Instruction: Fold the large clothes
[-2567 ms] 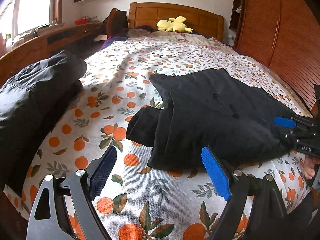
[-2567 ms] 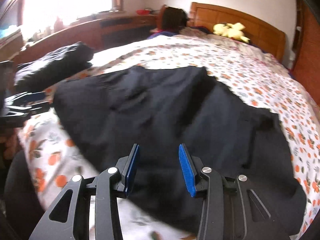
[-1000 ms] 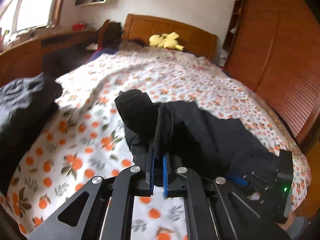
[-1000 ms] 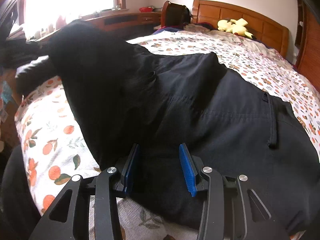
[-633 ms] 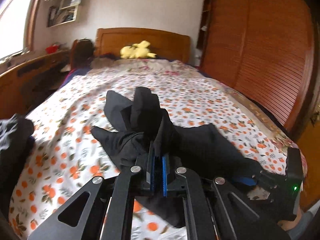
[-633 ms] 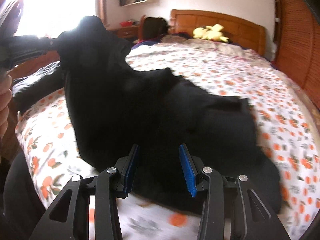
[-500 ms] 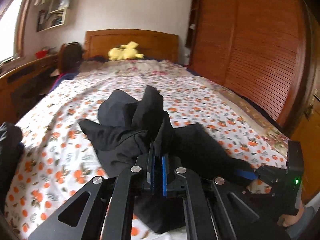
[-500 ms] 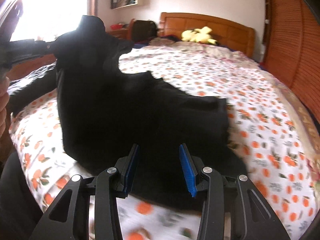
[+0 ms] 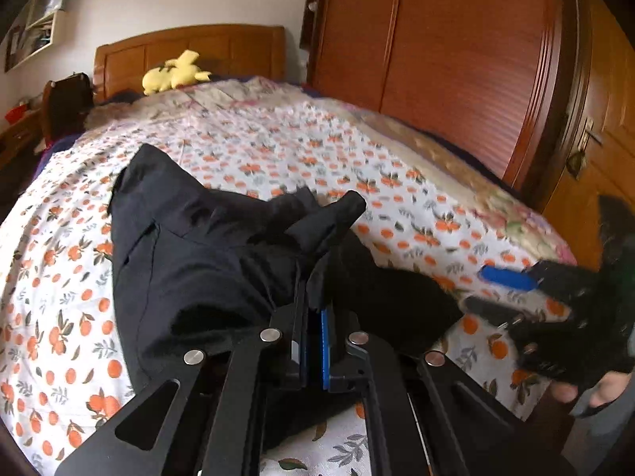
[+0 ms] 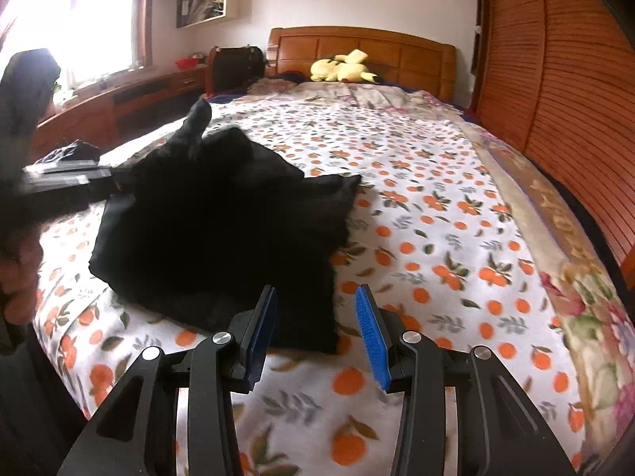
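A black pair of trousers (image 9: 198, 254) lies partly folded on the orange-print bedsheet (image 9: 51, 317). My left gripper (image 9: 313, 309) is shut on an edge of the trousers and holds that fold over the rest of the garment. In the right wrist view the trousers (image 10: 222, 230) form a dark heap on the sheet (image 10: 456, 246), with the left gripper (image 10: 111, 182) coming in from the left, clamped on the cloth. My right gripper (image 10: 313, 313) is open and empty, low over the sheet at the heap's near right corner. It also shows in the left wrist view (image 9: 492, 289).
A yellow plush toy (image 10: 343, 67) lies by the wooden headboard (image 10: 361, 49). A wooden wardrobe (image 9: 456, 59) runs along the right side of the bed. A wooden sideboard (image 10: 131, 99) under the window and other dark clothing (image 10: 71, 150) are at the left.
My left gripper has carried the gripped fold of the trousers across to the right and lowered it. My right gripper has drawn back off the cloth, still open.
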Motion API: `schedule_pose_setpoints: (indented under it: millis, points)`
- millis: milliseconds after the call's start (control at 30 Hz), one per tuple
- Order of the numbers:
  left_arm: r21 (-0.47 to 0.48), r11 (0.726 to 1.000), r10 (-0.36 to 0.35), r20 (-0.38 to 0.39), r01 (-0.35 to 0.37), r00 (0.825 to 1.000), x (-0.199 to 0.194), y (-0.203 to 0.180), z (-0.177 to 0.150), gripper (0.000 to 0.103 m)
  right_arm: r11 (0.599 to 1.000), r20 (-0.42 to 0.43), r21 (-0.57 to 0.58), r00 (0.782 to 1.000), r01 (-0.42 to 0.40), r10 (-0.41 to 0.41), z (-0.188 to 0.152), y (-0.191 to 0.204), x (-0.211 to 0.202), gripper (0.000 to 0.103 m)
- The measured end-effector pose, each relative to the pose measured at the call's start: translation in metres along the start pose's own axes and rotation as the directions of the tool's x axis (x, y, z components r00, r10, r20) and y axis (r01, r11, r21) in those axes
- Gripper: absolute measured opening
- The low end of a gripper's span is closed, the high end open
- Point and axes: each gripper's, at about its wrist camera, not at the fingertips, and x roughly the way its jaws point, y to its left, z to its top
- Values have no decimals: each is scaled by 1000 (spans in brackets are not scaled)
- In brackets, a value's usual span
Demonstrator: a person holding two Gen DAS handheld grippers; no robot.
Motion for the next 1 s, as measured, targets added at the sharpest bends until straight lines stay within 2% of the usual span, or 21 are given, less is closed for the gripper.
schedule_pose_setpoints:
  millis: [233,500,600,767,800,833,867,900,933,967,1000]
  points:
    - [8,999,32,-31,-32,999,2,2,2,7,1000,9,10,1000,13,-13,-1,-9,-11,40]
    - [42,995,90,4,-90,996,-30,7,5,12,1000,35,0,999,12,-12,12,1,-18,40]
    - [15,997,71,4,-71,997,-35,18,6,13,1000,39,-4,999,8,-7,18,7,-18,40]
    - [19,1000,-5,-59,6,998,-27,26,3,21,1000,51,-28,999,3,-2,27,20,-20,40]
    - [17,1000,-18,-60,19,998,-27,26,1,31,1000,52,-31,999,2,-1,29,22,-20,40]
    - [14,999,-37,-58,38,998,-29,26,-1,57,999,52,-35,999,1,1,32,25,-19,40]
    - [10,998,-65,-38,66,997,-35,27,-3,70,999,52,-39,999,-1,3,34,26,-19,40]
    - [16,999,-51,-17,51,999,-40,24,-5,84,999,52,-44,999,-2,4,37,28,-19,40]
    - [29,999,-24,2,24,1000,-45,22,-6,89,999,53,-48,999,-1,3,39,29,-17,40]
    - [54,998,13,27,-14,1000,-53,19,-6,90,999,54,-49,999,-1,4,42,30,-16,40]
    - [61,998,15,35,-17,999,-58,18,-6,90,999,56,-50,998,-6,8,45,32,-15,40]
